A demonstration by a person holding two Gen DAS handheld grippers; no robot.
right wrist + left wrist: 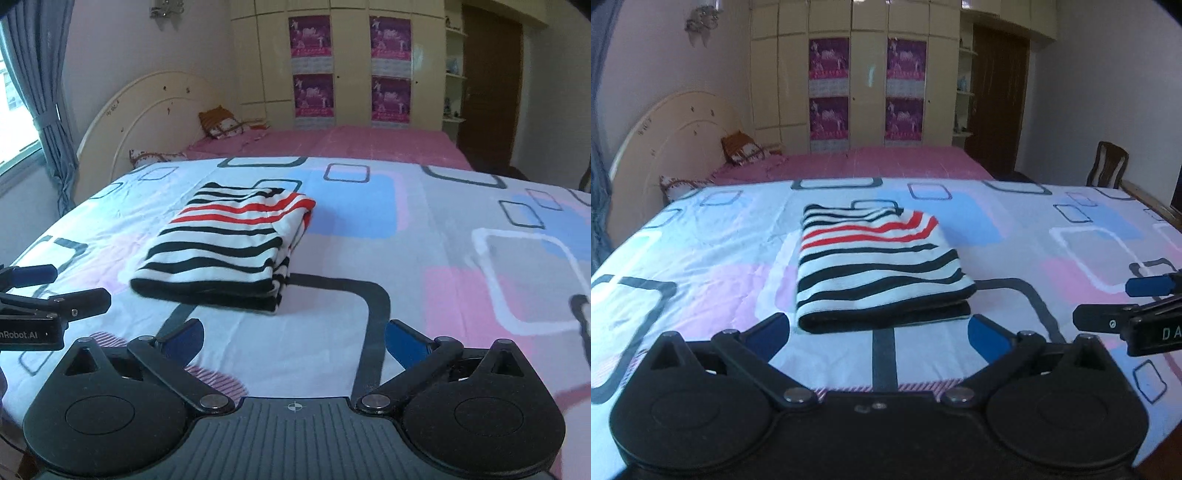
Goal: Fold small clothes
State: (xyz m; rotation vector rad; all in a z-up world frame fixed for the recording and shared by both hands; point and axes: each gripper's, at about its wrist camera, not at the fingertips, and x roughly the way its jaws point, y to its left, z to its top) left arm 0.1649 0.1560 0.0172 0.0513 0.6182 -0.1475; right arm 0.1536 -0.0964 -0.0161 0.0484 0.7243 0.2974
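Note:
A small striped garment (879, 264), white with black and red stripes, lies folded in a neat rectangle on the patterned bedsheet (701, 251). My left gripper (881, 334) is open and empty, just in front of the garment's near edge. In the right wrist view the garment (229, 243) lies ahead and to the left. My right gripper (293, 343) is open and empty, over bare sheet (424, 229) short of the garment's right corner. Each gripper shows at the edge of the other's view, the right one (1108, 302) and the left one (70, 291).
A pink bed (857, 162) with pillows (742, 149) and a cream headboard (665, 147) lies behind. A wardrobe (857, 74) with purple posters stands at the back, a dark door (997, 99) and a wooden chair (1108, 162) at the right. Curtains and a window (22, 110) are left.

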